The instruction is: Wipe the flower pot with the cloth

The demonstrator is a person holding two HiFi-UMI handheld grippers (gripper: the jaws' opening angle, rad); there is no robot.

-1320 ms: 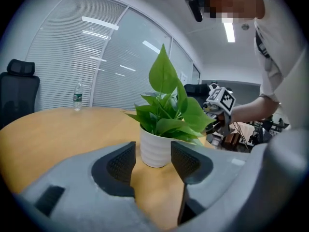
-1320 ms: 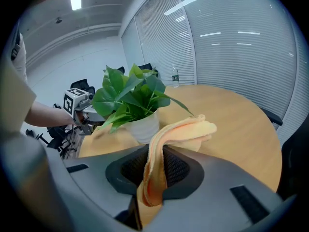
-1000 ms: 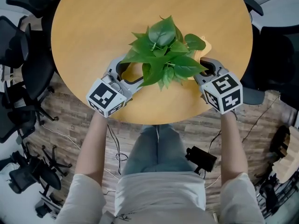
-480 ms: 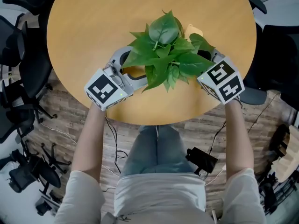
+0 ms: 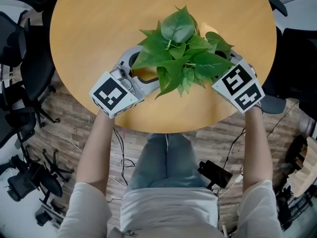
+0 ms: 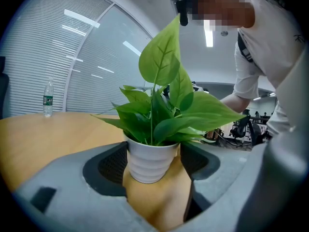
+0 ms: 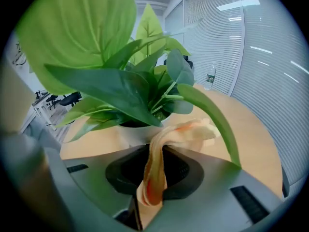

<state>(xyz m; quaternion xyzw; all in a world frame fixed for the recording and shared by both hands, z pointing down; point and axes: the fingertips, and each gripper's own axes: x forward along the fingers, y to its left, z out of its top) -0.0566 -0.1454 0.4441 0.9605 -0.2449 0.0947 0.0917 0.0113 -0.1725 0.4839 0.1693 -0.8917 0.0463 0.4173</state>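
The white ribbed ceramic flower pot (image 6: 145,151) stands between the left gripper's (image 6: 154,162) just-opened, parted jaws. The right gripper (image 7: 155,167), clamping the peach fabric cloth (image 7: 194,132), is just beside its opposite side.

Peach cloth (image 7: 186,132) clamped in right gripper (image 7: 152,180) at lower centre, flower pot (image 7: 129,133) just behind, leaves (image 7: 82,37) filling upper left

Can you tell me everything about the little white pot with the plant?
The flower pot is small, white and ribbed, maybe ceramic. It stands upright on the round wooden table, a leafy plant growing from it. It sits between the jaws of the left gripper, which have just been opening; a thin gap shows on one side. From above, the plant hides it.
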